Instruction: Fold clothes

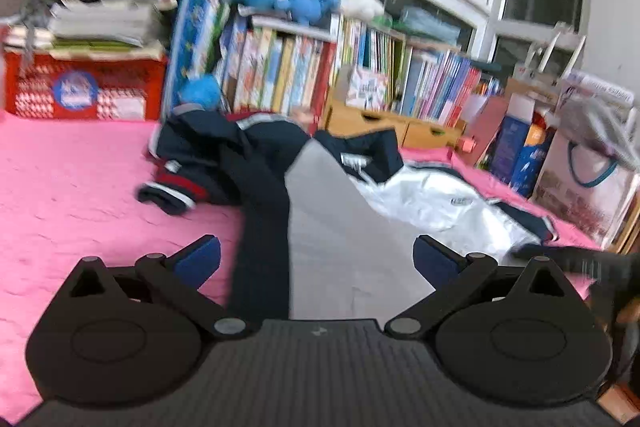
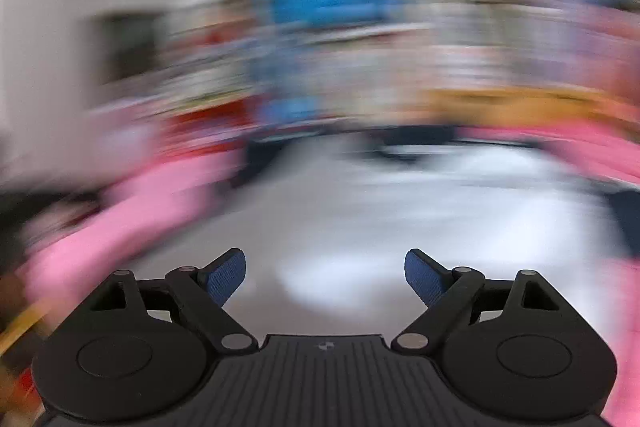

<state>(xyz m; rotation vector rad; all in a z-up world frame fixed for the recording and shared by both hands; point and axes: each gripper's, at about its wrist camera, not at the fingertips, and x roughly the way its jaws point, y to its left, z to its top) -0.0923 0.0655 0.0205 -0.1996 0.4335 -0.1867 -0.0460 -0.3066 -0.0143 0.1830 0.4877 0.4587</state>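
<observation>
Spread mid-frame on the pink bed cover (image 1: 72,187): white-and-navy jacket (image 1: 344,227), long axis running from bottom centre toward upper right, collar farthest away. Left gripper (image 1: 316,259) and right gripper (image 2: 325,275) above it, jaws wide, gripping nothing.

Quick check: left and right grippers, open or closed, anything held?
Left gripper: open, empty, above the grey-and-navy garment.
Right gripper: open, nothing between its pads; view badly blurred.
</observation>
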